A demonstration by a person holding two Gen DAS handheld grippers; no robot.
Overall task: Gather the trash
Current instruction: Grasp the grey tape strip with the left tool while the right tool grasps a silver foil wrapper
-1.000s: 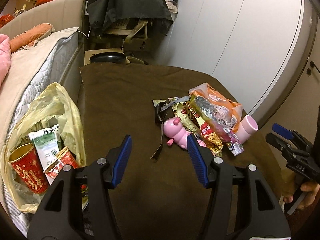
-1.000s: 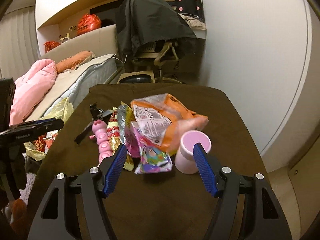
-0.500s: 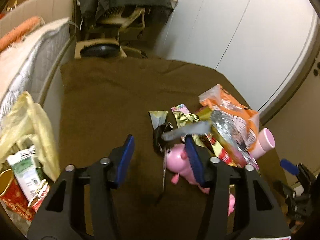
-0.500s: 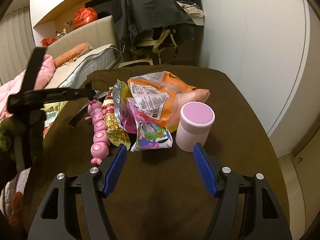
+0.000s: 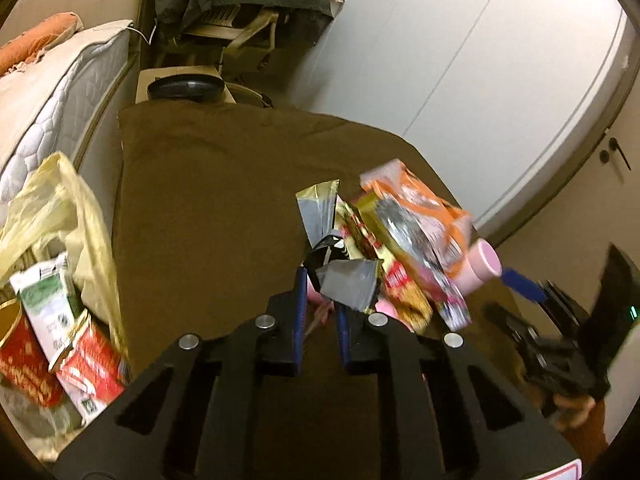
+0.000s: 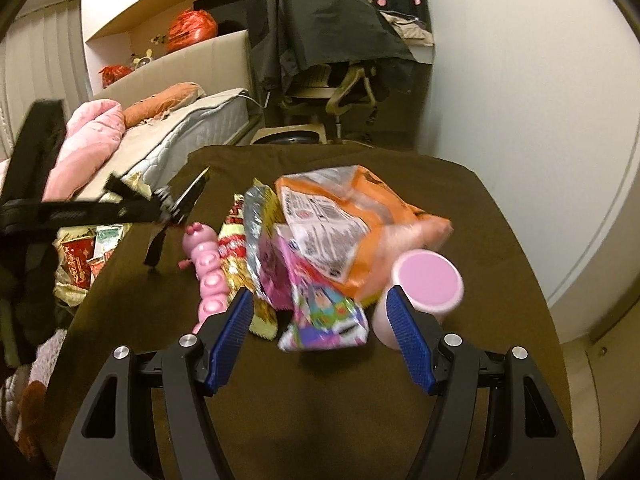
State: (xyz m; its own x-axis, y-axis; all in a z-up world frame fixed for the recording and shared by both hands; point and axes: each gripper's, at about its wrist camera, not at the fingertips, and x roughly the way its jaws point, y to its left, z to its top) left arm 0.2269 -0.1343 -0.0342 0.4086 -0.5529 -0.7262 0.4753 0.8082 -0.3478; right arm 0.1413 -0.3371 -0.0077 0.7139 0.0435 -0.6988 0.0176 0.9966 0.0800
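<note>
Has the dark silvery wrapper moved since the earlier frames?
Yes. The silvery wrapper, between the closing left gripper pads, now hangs above the brown tabletop instead of lying beside the pink caterpillar toy.

L gripper (image 5: 320,304) jaws closing on silver-black wrapper (image 5: 346,284) at trash pile edge; yellow bag (image 5: 60,208) w/ cartons left of table (image 5: 208,200).

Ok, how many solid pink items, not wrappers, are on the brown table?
2: a pink caterpillar toy at the wrapper pile's left edge, and a pink cup at its right edge. The wrappers may hide more.
</note>
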